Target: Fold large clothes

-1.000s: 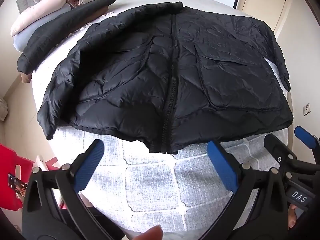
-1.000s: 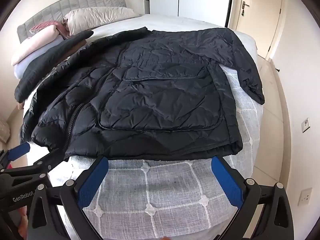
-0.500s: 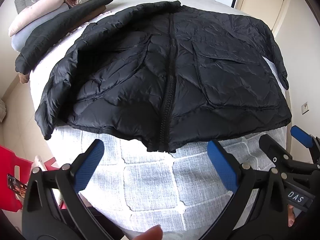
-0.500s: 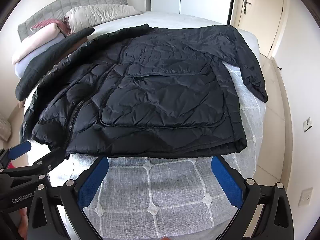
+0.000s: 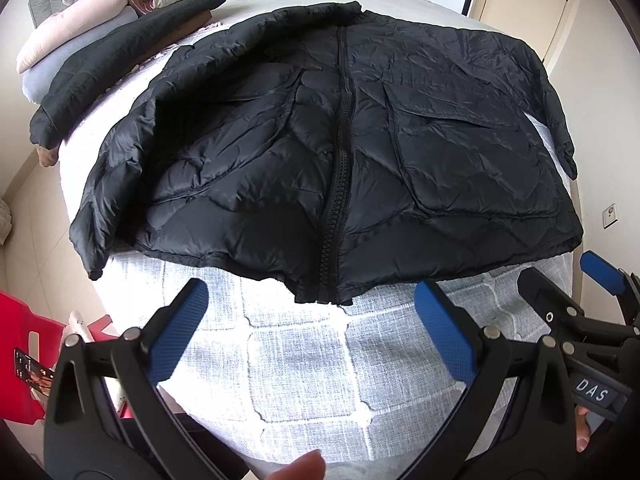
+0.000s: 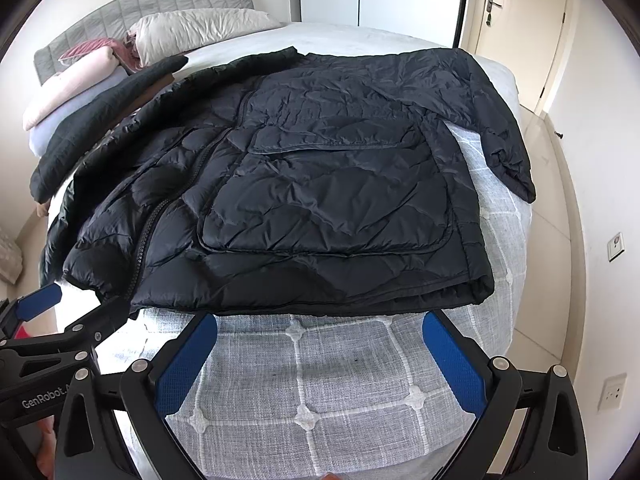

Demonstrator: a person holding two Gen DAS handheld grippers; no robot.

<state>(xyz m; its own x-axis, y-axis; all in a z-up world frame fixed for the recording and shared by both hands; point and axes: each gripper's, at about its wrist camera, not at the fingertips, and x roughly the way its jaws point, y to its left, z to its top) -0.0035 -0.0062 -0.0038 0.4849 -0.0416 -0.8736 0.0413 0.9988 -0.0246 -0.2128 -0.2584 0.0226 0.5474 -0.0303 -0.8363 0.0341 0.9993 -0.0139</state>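
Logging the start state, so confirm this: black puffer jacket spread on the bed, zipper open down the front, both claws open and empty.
One error: the zipper is closed along the black puffer jacket, as the left wrist view shows. The jacket lies spread on the bed; the left claw and right claw are open and empty.

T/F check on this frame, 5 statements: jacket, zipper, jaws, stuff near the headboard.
1. The black jacket lies spread on the bed. True.
2. Its zipper is open. False: it is closed down the front.
3. The left gripper grips the jacket hem. False: jaws open, over bare bedspread, short of the hem.
4. The right gripper has jaws open and holds nothing. True.
5. The space beside the pillow is bare. False: folded bedding is stacked there.
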